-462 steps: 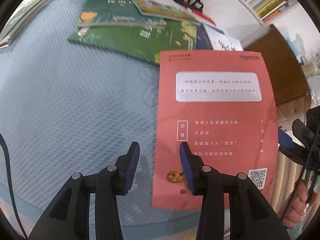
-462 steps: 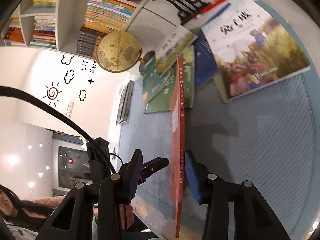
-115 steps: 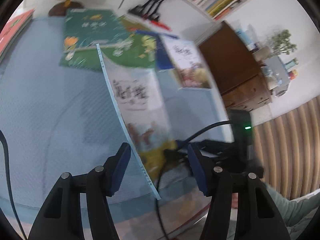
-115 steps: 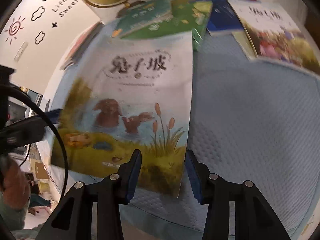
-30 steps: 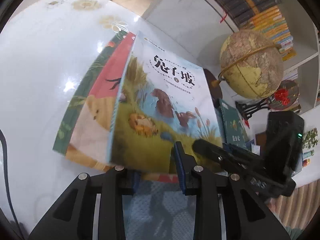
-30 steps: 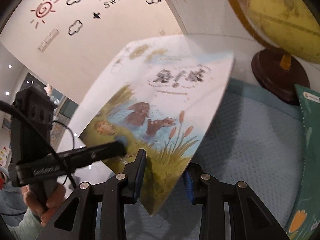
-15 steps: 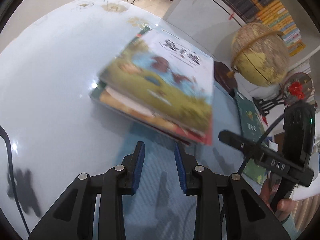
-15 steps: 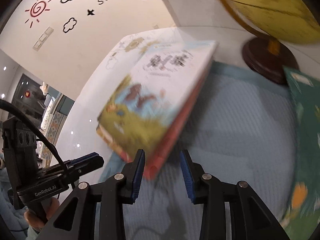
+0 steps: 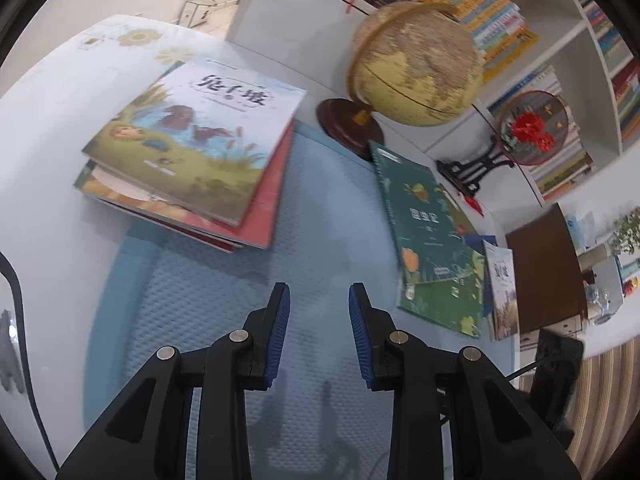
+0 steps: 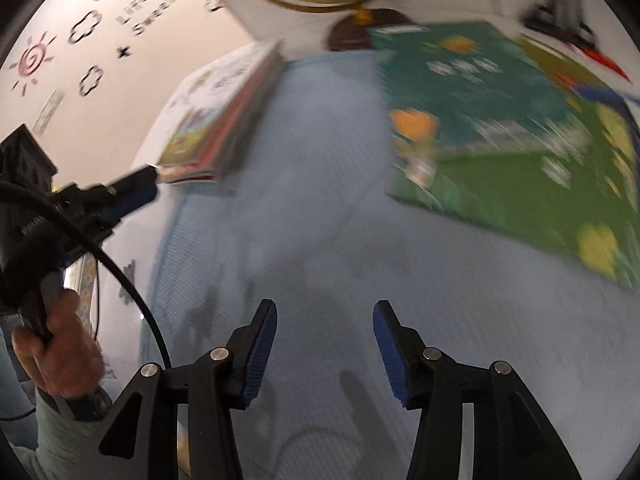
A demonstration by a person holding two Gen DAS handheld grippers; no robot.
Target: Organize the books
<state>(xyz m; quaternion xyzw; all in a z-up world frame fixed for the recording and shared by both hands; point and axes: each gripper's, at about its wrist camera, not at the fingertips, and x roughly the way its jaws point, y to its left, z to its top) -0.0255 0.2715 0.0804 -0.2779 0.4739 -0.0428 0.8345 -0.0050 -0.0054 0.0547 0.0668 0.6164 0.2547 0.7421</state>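
Note:
A stack of books lies at the table's far left, and its top book (image 9: 196,136) shows a pond scene. A red book (image 9: 268,208) sticks out beneath it. My left gripper (image 9: 319,320) hovers over the blue mat (image 9: 320,220), below and right of the stack, with a narrow gap and nothing between its blue pads. In the blurred right wrist view the stack (image 10: 224,112) sits up left. My right gripper (image 10: 325,340) is over bare mat, its jaws opening and empty. Overlapping green books (image 9: 428,232) lie to the right, blurred (image 10: 480,92) in the right wrist view.
A globe (image 9: 416,64) on a dark round base stands behind the mat. A red flower ornament (image 9: 528,128) on a black stand and bookshelves (image 9: 500,12) lie beyond. The mat rests on a white table (image 9: 40,140). A hand (image 10: 60,352) grips the other tool.
A second ago both grippers held the pond book over the stack. It now lies flat on top, both grippers have drawn back over the mat, and the right jaws have widened.

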